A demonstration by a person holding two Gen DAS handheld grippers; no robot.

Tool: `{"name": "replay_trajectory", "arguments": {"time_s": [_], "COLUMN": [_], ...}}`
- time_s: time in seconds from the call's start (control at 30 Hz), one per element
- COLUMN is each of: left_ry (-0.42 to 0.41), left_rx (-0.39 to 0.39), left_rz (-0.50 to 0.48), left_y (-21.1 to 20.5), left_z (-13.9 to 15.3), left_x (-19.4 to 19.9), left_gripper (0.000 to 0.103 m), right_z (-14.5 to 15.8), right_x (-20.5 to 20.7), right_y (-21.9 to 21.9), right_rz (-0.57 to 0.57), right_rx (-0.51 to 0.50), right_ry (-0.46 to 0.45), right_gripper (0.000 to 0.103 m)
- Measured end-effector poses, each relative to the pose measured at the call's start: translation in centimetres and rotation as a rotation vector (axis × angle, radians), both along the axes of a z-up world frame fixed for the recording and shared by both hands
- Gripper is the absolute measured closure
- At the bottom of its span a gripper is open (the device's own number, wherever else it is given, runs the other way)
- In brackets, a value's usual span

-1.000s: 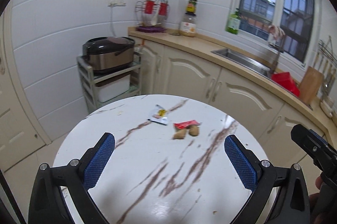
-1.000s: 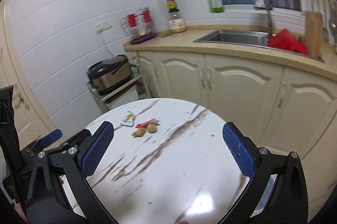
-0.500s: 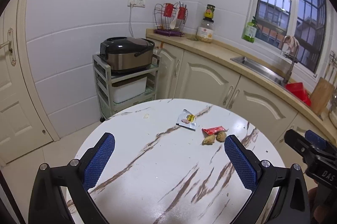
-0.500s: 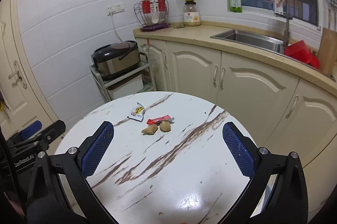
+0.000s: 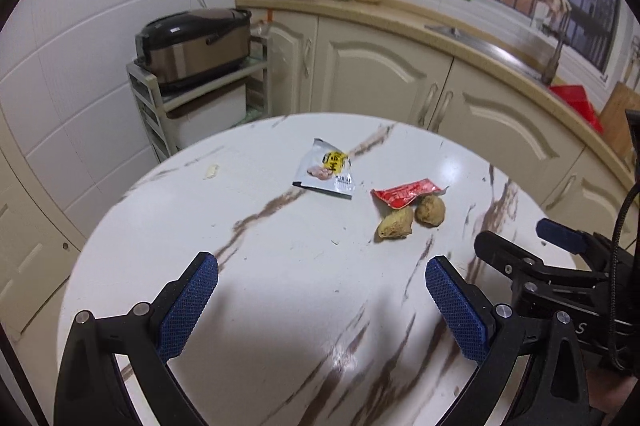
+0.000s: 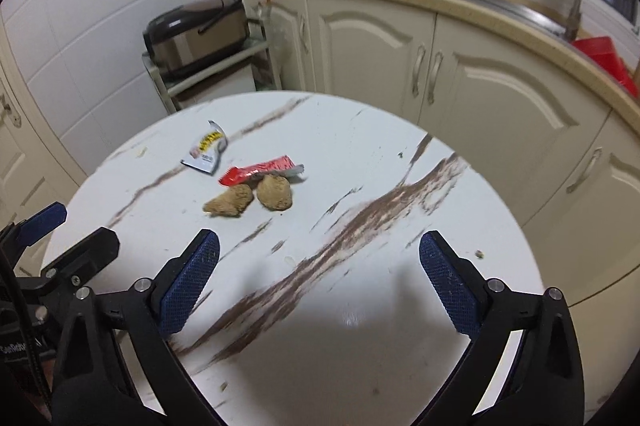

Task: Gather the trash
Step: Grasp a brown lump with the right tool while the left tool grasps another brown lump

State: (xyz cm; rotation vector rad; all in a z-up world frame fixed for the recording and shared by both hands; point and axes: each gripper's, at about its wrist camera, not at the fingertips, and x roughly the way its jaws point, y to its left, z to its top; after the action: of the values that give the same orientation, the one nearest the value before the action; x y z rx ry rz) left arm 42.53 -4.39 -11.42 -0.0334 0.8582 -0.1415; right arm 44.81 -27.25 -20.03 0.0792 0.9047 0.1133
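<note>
Blurring brown lumps (image 6: 248, 200), possibly food scraps.

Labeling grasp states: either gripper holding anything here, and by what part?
Nothing held. Left gripper and right gripper both have jaws open over the round marble-patterned table, short of the trash.

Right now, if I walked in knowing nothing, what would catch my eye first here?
Probably the litter on the round marble table: a white snack packet, a red wrapper beside it, and two brown lumps touching each other just in front of the red one. Next, the blue-padded left gripper and right gripper, both wide open and holding nothing. Behind the table, a rice cooker sits on a small cart.
</note>
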Motion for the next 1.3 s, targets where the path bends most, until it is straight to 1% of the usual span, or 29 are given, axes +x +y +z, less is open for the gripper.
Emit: {"name": "replay_trajectory", "arguments": {"time_s": [0.13,0.2,0.27,0.33,0.43,0.5,0.53,0.57,0.6,0.63,0.67,0.83,0.93,0.97,1.0,1.03,1.07,1.1,1.13,1.17,1.2,1.23,1.27,1.3], "left_ry": [0.026,0.038,0.044,0.050,0.053,0.055,0.055,0.058,0.063,0.063,0.060,0.059,0.063,0.064,0.075,0.085,0.071,0.071,0.068,0.063,0.057,0.054,0.057,0.066], "left_rx": [0.006,0.013,0.009,0.007,0.005,0.005,0.011,0.004,-0.003,-0.004,-0.004,0.020,0.046,0.053,0.050,0.047,0.055,0.044,0.034,0.027,0.024,0.021,0.012,-0.008], "left_rz": [0.010,0.013,0.010,0.002,-0.011,-0.013,-0.015,-0.021,-0.026,-0.031,-0.039,-0.072,-0.090,-0.098,-0.108,-0.113,-0.115,-0.123,-0.128,-0.133,-0.141,-0.152,-0.165,-0.179], "left_y": [0.1,0.3,0.2,0.0,-0.2,-0.4,-0.5,-0.7,-0.9,-1.1,-1.4,-3.4,-4.8,-5.5,-5.9,-6.2,-6.4,-6.5,-6.6,-6.7,-6.7,-6.7,-6.7,-6.6], "left_z": [-1.1,-1.8,-2.4,-2.8,-3.4,-3.9,-4.2,-4.5,-4.6,-4.7,-4.8,-5.5,-6.3,-6.7,-7.0,-7.3,-7.3,-7.3,-7.3,-7.4,-7.4,-7.4,-7.3,-7.3], "left_x": [3.5,5.0,6.2,7.3,8.6,8.8,8.6,8.6,9.1,8.9,8.9,9.6,10.8,10.6,10.8,11.1,11.2,11.4,11.4,11.5,11.4,11.4,11.3,11.3], "left_gripper": [0.002,0.002,0.002,0.002,0.002,0.002,0.002,0.002,0.002,0.002,0.002,0.002,0.002,0.006,0.015,0.015,0.019,0.020,0.024,0.033,0.048,0.057,0.075,0.082], "right_z": [-2.3,-3.3,-4.0,-4.2,-4.3,-4.4,-4.4,-4.5,-4.4,-4.4,-4.3,-4.2,-3.9,-3.7,-3.6,-3.5,-3.4,-3.2,-3.1,-3.0,-3.0,-2.9,-2.9,-2.8], "right_x": [2.8,3.8,4.6,5.0,5.6,5.9,5.9,5.7,5.8,5.8,5.7,5.0,4.5,4.4,4.3,4.2,4.1,4.1,3.9,3.8,3.7,3.5,3.4,3.2], "right_y": [0.1,0.5,0.9,1.2,1.7,2.4,2.7,3.0,3.1,3.2,3.0,1.0,-0.4,-0.9,-1.2,-1.5,-1.7,-2.0,-2.3,-2.6,-2.8,-3.0,-3.0,-3.1], "right_rz": [0.027,0.048,0.064,0.071,0.091,0.107,0.120,0.134,0.135,0.134,0.133,0.110,0.090,0.086,0.084,0.081,0.079,0.078,0.074,0.070,0.068,0.067,0.066,0.064], "right_rx": [0.003,0.001,0.008,0.009,0.022,-0.017,-0.035,-0.051,-0.060,-0.080,-0.080,-0.021,0.012,0.023,0.029,0.030,0.034,0.041,0.044,0.048,0.053,0.060,0.064,0.068], "right_ry": [0.053,0.072,0.085,0.075,0.068,0.060,0.054,0.045,0.039,0.034,0.031,0.031,0.020,0.018,0.015,0.013,0.010,0.009,0.007,0.005,0.005,0.004,0.003,0.002], "right_gripper": [0.019,0.022,0.026,0.027,0.032,0.038,0.044,0.056,0.062,0.072,0.076,0.077,0.077,0.077,0.077,0.077,0.077,0.077,0.077,0.077,0.077,0.077,0.077,0.077]}}
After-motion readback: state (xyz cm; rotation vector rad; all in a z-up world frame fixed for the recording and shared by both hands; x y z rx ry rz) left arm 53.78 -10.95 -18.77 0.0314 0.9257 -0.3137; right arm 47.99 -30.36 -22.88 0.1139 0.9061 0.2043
